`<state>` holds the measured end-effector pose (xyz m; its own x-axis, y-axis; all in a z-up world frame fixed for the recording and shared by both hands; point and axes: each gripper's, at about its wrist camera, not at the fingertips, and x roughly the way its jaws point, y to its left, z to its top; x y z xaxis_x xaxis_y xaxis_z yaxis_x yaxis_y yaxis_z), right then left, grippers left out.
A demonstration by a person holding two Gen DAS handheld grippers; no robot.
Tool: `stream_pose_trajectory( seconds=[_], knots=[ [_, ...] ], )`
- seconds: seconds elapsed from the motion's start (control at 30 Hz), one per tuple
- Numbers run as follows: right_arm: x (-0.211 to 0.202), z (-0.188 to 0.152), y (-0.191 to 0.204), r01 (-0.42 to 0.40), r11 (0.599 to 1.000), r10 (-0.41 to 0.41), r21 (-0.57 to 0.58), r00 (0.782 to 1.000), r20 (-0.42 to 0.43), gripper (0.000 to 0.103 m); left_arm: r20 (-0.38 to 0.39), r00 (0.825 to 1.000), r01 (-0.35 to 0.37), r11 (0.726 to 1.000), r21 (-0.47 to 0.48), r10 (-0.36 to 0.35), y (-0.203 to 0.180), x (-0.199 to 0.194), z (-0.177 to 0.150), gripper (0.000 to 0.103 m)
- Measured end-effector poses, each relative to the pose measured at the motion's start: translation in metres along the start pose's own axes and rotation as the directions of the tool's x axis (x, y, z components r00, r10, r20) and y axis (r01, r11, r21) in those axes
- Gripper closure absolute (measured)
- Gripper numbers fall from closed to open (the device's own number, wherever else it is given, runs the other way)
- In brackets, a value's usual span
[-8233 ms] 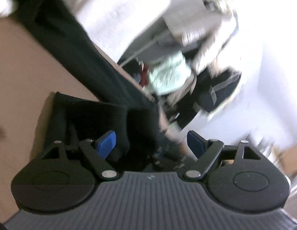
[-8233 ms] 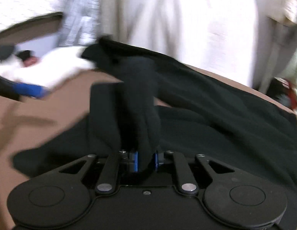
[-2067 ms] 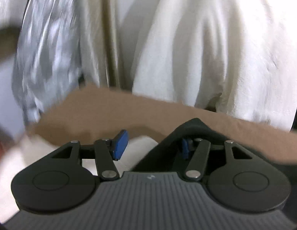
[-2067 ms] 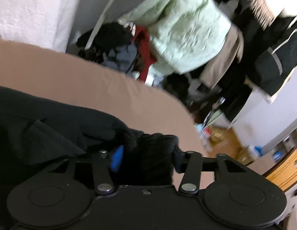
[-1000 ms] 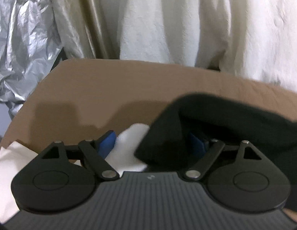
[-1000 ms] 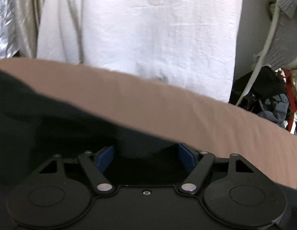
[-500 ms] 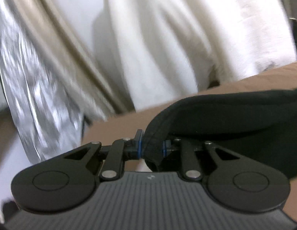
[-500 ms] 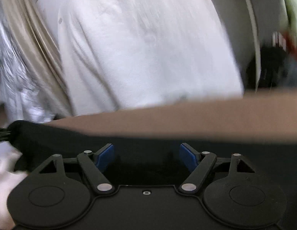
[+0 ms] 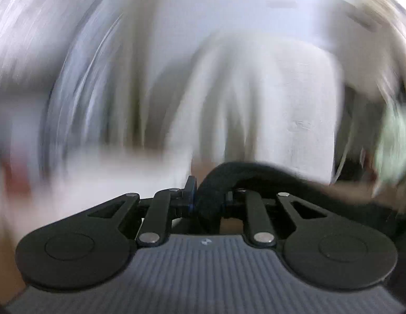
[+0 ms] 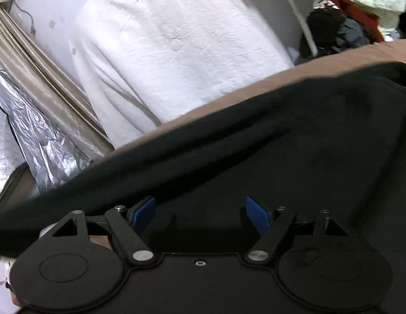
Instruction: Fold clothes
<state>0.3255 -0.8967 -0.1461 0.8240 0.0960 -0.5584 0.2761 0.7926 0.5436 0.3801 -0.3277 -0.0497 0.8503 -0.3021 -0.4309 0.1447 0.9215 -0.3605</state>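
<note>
While blur smears the room, left gripper (image 9: 207,198) pinching black garment (image 10: 281,141), right gripper (image 10: 200,213) spread above it.

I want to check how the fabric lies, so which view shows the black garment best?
The right wrist view: the black garment spreads sharp and wide over the brown surface. The left wrist view is blurred, showing only a bunched fold pinched in the left gripper.

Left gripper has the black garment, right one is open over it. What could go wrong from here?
The left gripper is clamped on just a narrow bunched fold of the black fabric garment, and its view is heavily blurred, so the fold may slip out. The right gripper is open above the cloth: closing there could catch several layers. Dragged cloth could slide off the brown surface.
</note>
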Motion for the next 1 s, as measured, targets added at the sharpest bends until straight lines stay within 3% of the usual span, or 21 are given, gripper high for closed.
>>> stream_pose_trajectory(
  seconds=[0.03, 0.1, 0.17, 0.2, 0.37, 0.57, 0.6, 0.67, 0.7, 0.83, 0.9, 1.0],
  knots=[
    [-0.006, -0.003, -0.003, 0.025, 1.0, -0.026, -0.01, 1.0, -0.007, 0.022, -0.045, 0.998, -0.04, 0.997, -0.068, 0.037, 0.012, 0.003, -0.019, 0.087],
    [-0.011, -0.004, -0.006, 0.07, 0.997, -0.07, -0.02, 0.997, -0.014, 0.022, -0.139, 0.986, -0.11, 0.988, -0.108, 0.094, 0.029, 0.009, -0.042, 0.088],
    [-0.017, -0.004, -0.01, 0.087, 0.996, -0.087, -0.008, 0.996, -0.022, 0.022, -0.234, 0.961, -0.182, 0.973, -0.142, 0.146, 0.046, 0.014, -0.066, 0.088],
    [-0.021, -0.004, -0.011, 0.083, 0.996, -0.083, 0.008, 0.996, -0.027, 0.022, -0.24, 0.959, -0.191, 0.971, -0.147, 0.152, 0.049, 0.014, -0.07, 0.088],
    [-0.037, -0.005, -0.019, 0.08, 0.993, -0.077, 0.081, 0.996, -0.042, 0.018, -0.086, 0.981, -0.176, 0.983, -0.043, 0.172, 0.028, 0.01, -0.062, 0.089],
    [-0.018, 0.008, -0.025, 0.098, 0.985, -0.089, 0.142, 0.994, -0.068, 0.018, 0.047, 0.987, -0.145, 0.983, -0.116, 0.152, 0.03, 0.012, -0.046, 0.089],
    [-0.014, 0.012, -0.022, 0.16, 0.975, -0.154, 0.155, 0.987, -0.05, 0.018, 0.068, 0.984, -0.158, 0.979, -0.126, 0.167, 0.028, 0.012, -0.045, 0.089],
    [-0.006, 0.021, -0.019, 0.283, 0.942, -0.281, 0.178, 0.959, -0.039, 0.016, 0.071, 0.977, -0.194, 0.975, -0.106, 0.202, 0.025, 0.021, -0.045, 0.089],
    [0.005, 0.03, -0.015, 0.294, 0.942, -0.292, 0.158, 0.956, -0.042, 0.017, 0.071, 0.975, -0.202, 0.975, -0.097, 0.209, 0.025, 0.025, -0.045, 0.089],
    [0.032, 0.055, -0.005, 0.225, 0.951, -0.231, 0.214, 0.973, 0.006, 0.016, 0.042, 0.981, -0.183, 0.978, -0.103, 0.188, 0.039, 0.029, -0.05, 0.089],
    [0.051, 0.063, -0.005, 0.135, 0.952, -0.13, 0.275, 0.991, -0.037, 0.012, 0.016, 0.987, -0.154, 0.978, -0.143, 0.158, 0.049, 0.027, -0.051, 0.089],
    [0.085, 0.058, 0.0, 0.181, 0.931, -0.143, 0.318, 0.98, -0.139, 0.014, 0.025, 0.989, -0.142, 0.978, -0.152, 0.148, 0.052, 0.021, -0.052, 0.089]
  ],
)
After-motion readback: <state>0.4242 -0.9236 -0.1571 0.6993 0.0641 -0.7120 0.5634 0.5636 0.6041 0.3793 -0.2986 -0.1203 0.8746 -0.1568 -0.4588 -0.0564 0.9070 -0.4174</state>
